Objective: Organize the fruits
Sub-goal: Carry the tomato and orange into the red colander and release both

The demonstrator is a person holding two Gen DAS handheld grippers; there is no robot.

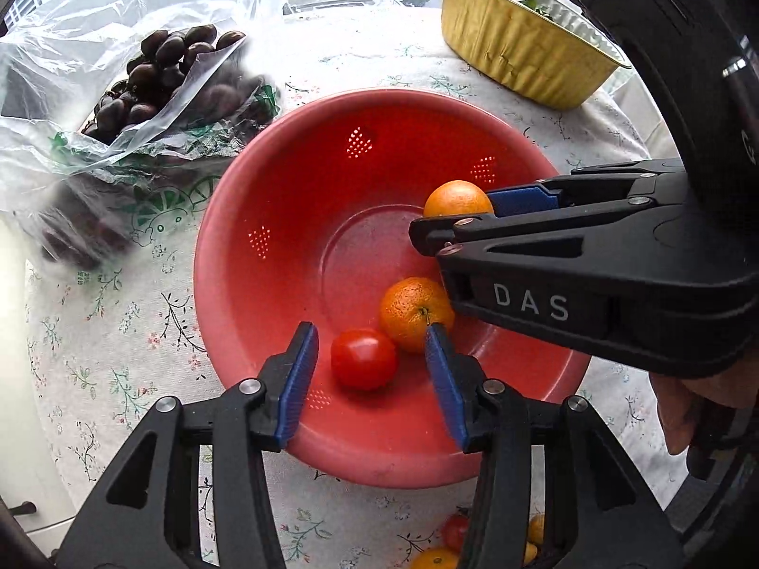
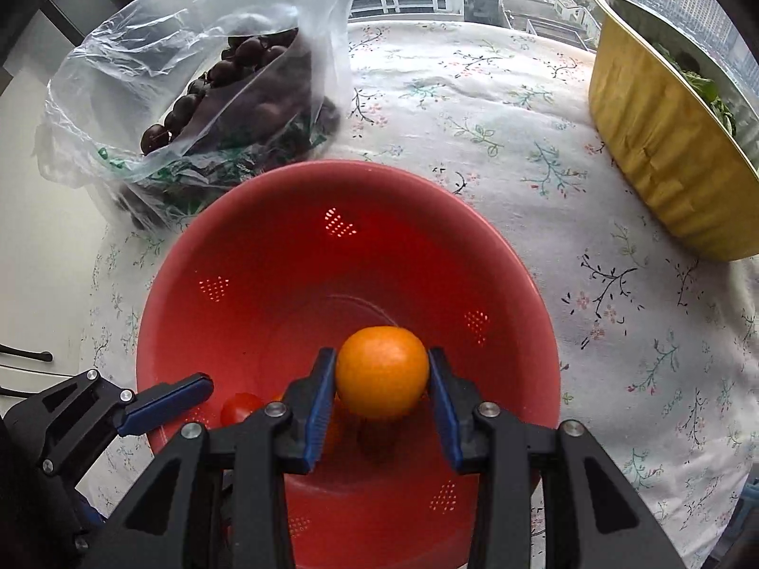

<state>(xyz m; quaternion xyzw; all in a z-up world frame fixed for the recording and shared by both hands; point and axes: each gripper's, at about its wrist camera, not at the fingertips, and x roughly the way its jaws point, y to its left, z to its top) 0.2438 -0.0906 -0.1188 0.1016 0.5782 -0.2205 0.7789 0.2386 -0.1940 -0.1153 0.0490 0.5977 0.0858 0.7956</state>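
Filling red colander (image 1: 246, 256): tomato (image 1: 363, 358), mandarin (image 1: 413, 314) in; left tool (image 1: 370, 370) apart & empty, right tool (image 2: 382, 374) clamped on 2nd mandarin (image 2: 382, 371); more fruit on worktop (image 1: 118, 332).

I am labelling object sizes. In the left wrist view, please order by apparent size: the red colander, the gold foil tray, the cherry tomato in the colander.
1. red colander, clearly largest.
2. gold foil tray, farther from the camera and partly cut off.
3. cherry tomato, smallest.

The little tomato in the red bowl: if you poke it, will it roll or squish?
The tomato looks round and smooth, so it would probably roll down the bowl's sloped wall. Its shiny skin suggests it may slip between the pads. It is likely soft, so a hard squeeze could burst it.
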